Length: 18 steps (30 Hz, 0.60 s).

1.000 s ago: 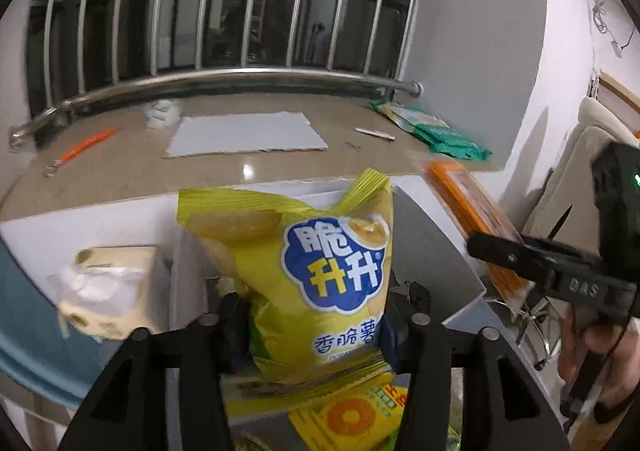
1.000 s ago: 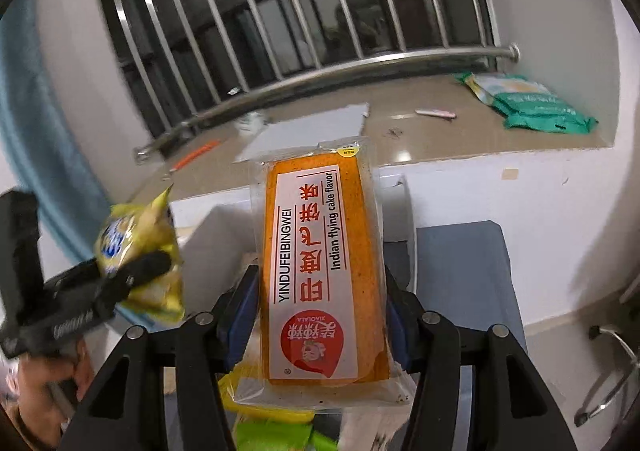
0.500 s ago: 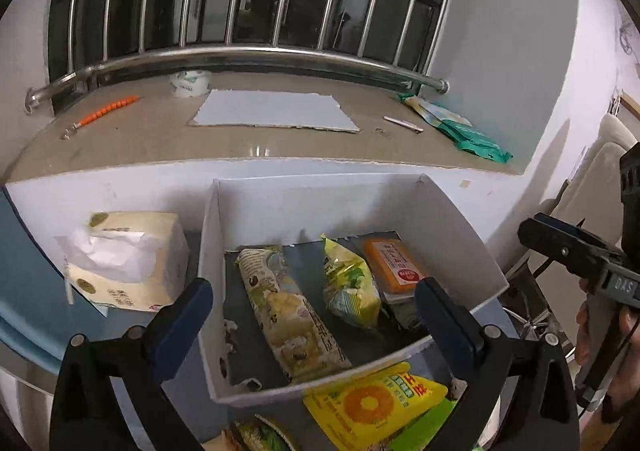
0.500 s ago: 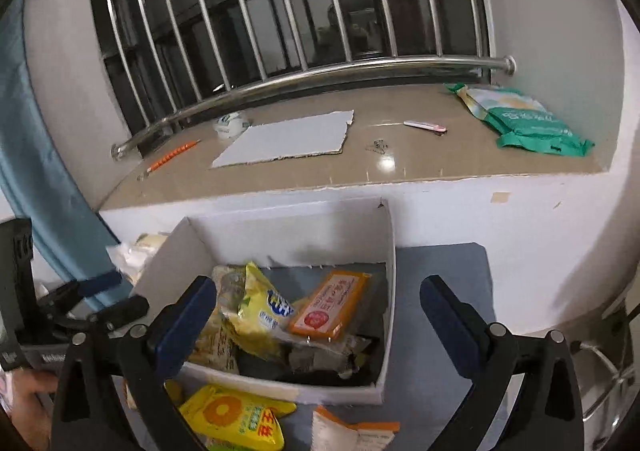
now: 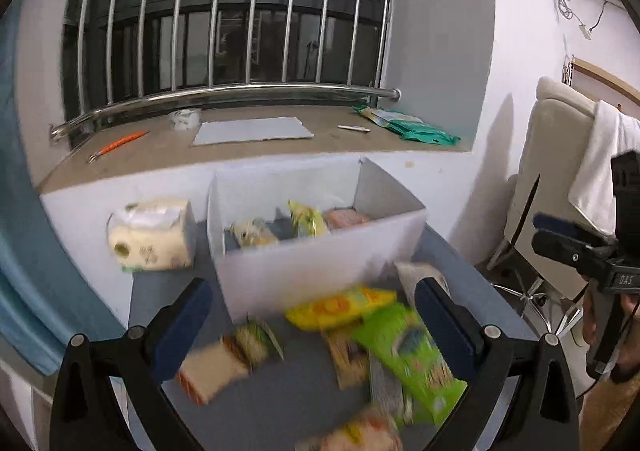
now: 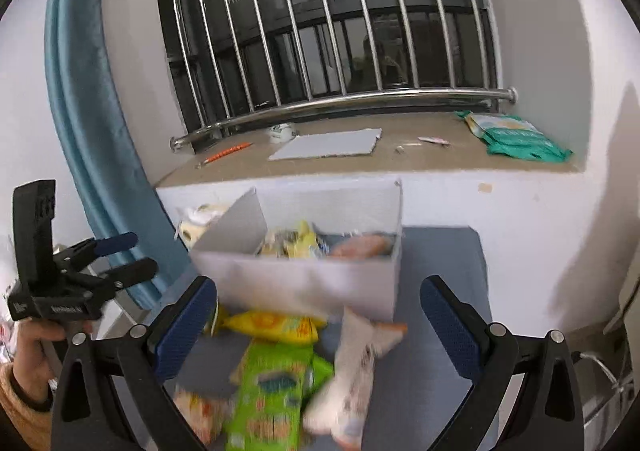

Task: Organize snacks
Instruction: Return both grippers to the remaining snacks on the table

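Both grippers [image 5: 312, 323] [image 6: 318, 321] back, three boxed snacks [image 5: 300, 225].

Pretty dim indoor lighting, night outside the window bars [image 5: 240, 23]. A ceiling lamp reflects in the glass around 12 o'clock. The snack packets [image 6: 276, 383] at 6 o'clock are smeared with motion blur. Heavy fisheye bending, black corners, soft shadows on the wall [image 5: 496, 155] at 3 o'clock.
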Available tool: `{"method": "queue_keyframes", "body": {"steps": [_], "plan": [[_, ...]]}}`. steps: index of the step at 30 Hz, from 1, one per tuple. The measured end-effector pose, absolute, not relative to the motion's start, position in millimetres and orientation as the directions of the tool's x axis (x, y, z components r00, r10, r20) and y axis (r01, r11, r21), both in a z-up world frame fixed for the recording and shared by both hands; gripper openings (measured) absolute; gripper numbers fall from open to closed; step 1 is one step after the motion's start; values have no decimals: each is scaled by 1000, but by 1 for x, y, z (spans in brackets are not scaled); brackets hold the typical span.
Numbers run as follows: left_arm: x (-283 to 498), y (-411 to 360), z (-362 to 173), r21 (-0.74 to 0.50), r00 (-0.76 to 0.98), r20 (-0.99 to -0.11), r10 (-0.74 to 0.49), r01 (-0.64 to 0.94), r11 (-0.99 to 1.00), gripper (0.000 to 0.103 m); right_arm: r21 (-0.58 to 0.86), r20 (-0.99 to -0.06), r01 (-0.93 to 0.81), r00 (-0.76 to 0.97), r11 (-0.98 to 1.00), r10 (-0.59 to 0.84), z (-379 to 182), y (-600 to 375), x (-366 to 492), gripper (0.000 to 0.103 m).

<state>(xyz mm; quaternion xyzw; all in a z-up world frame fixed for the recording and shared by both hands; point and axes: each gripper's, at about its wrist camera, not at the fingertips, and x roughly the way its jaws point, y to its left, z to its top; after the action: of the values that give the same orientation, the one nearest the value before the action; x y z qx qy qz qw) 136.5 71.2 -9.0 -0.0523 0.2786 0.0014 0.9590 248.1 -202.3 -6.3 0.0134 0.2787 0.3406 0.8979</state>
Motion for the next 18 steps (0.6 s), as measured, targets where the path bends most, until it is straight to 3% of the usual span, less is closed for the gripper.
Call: {"method": "queue_keyframes", "body": {"steps": [6,9,14,18], "plan": [[74,57,-40,-168,851,-516,-98,12,986,103,345,-504,-526,595,778,626,-56,-251,191,103],[51,51,-51,-165,878,-473,-73,-7,986,103,388,-504,-483,602,785,619,-78,-270,170,103],[42,52,-61,-216,864,-491,-112,3,976,103,401,-544,-497,547,769,637,-95,-264,170,103],[35,51,-64,-180,859,-504,-89,-4,984,103,439,-563,-489,505,754,654,-107,-256,185,103]]}}
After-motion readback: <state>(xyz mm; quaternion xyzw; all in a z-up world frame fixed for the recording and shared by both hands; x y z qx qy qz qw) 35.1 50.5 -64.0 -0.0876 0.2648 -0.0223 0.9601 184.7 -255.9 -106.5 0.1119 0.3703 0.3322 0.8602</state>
